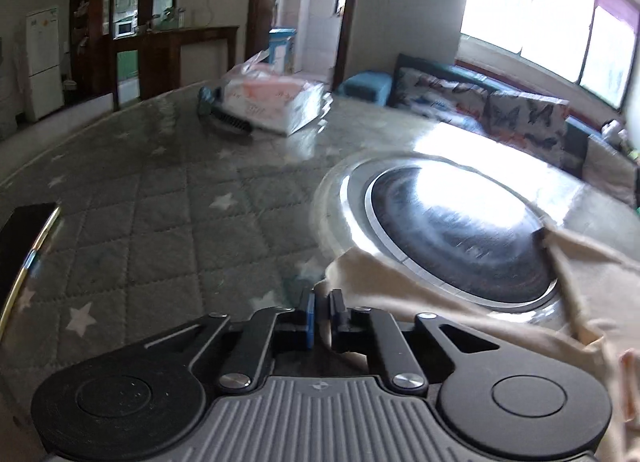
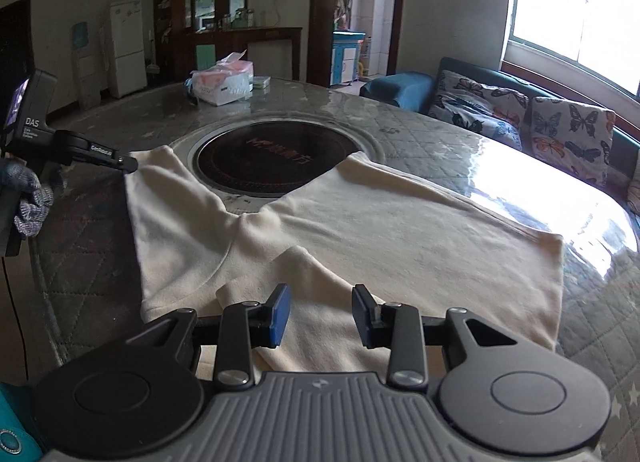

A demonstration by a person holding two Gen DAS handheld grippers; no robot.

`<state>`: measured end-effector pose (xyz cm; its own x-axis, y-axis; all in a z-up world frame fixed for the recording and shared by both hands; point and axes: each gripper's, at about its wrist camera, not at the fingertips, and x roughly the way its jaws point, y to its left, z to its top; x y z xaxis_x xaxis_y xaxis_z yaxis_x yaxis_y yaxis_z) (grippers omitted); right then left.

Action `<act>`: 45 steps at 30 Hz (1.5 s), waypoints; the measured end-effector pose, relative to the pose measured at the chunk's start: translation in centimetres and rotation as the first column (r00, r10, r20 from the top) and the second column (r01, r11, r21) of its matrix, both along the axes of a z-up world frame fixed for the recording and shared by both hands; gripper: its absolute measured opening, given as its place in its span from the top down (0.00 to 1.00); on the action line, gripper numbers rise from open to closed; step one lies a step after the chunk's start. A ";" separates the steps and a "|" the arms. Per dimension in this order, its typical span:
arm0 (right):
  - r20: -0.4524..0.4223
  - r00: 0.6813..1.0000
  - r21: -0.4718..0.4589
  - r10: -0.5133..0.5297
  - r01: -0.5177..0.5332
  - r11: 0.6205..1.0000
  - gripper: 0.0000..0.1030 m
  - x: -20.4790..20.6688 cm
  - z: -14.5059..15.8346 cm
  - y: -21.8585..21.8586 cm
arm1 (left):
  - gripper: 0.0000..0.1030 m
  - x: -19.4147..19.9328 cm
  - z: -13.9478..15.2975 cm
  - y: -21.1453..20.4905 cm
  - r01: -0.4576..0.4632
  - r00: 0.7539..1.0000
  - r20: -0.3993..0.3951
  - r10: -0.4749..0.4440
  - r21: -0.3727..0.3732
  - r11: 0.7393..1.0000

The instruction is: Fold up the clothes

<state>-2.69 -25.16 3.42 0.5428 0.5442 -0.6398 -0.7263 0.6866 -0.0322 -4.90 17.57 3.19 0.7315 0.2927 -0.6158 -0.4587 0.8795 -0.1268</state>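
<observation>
A cream garment (image 2: 360,234) lies spread on the round table, partly over the black round cooktop (image 2: 272,160). My left gripper (image 1: 322,316) is shut on an edge of the cream garment (image 1: 592,294), with cloth pinched between the jaws. It also shows in the right wrist view (image 2: 130,164) at the garment's far left corner, held by a gloved hand. My right gripper (image 2: 320,312) is open, just above the garment's near edge, holding nothing.
A tissue pack in a plastic bag (image 2: 224,82) sits at the table's far side, also in the left wrist view (image 1: 276,102). A dark phone (image 1: 24,246) lies at the left. A sofa with butterfly cushions (image 2: 520,114) stands beyond the table (image 2: 500,150).
</observation>
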 end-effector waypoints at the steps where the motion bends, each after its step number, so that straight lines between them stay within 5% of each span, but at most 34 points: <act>1: -0.002 1.000 0.006 -0.009 0.009 1.000 0.67 0.0 0.0 -0.3 | 0.94 -0.1 0.8 -0.9 0.032 0.999 0.024 -0.032 -0.006 0.999; 5: -0.004 0.999 0.029 -0.045 0.045 0.999 0.67 -0.1 0.2 -1.5 | 0.95 -0.4 4.0 -4.3 0.163 0.980 0.123 -0.159 -0.023 0.986; 10: -0.007 0.994 0.071 -0.113 0.113 0.991 0.67 -0.1 0.6 -3.7 | 0.95 -0.7 8.0 -8.6 0.323 0.919 0.247 -0.307 -0.026 0.946; 23: -0.038 0.953 0.142 -0.301 0.303 0.942 0.67 -0.3 0.6 -10.2 | 0.94 2.0 5.3 -22.5 0.680 0.722 0.189 -0.666 -0.016 0.733; 27: -0.051 0.936 0.144 -0.348 0.352 0.925 0.67 -0.3 0.2 -11.7 | 0.76 2.9 4.0 -26.5 0.761 0.643 0.160 -0.749 -0.024 0.648; 31: -0.066 0.927 0.153 -0.370 0.376 0.914 0.67 -0.2 0.0 -12.5 | 0.59 2.6 3.0 -24.3 0.743 0.666 0.118 -0.737 -0.022 0.668; 33: -0.078 0.928 0.161 -0.365 0.373 0.914 0.67 0.1 0.0 -12.5 | 0.58 2.4 2.4 -23.2 0.734 0.677 0.097 -0.730 -0.021 0.678; 40: -0.116 0.944 0.158 -0.309 0.325 0.933 0.67 1.4 -1.1 -10.1 | 0.61 2.2 1.4 -16.7 0.603 0.797 0.033 -0.603 -0.001 0.798; 45: -0.133 0.946 0.145 -0.296 0.314 0.938 0.68 2.4 -2.0 -8.9 | 0.63 3.2 0.7 -14.7 0.552 0.834 0.004 -0.552 0.003 0.834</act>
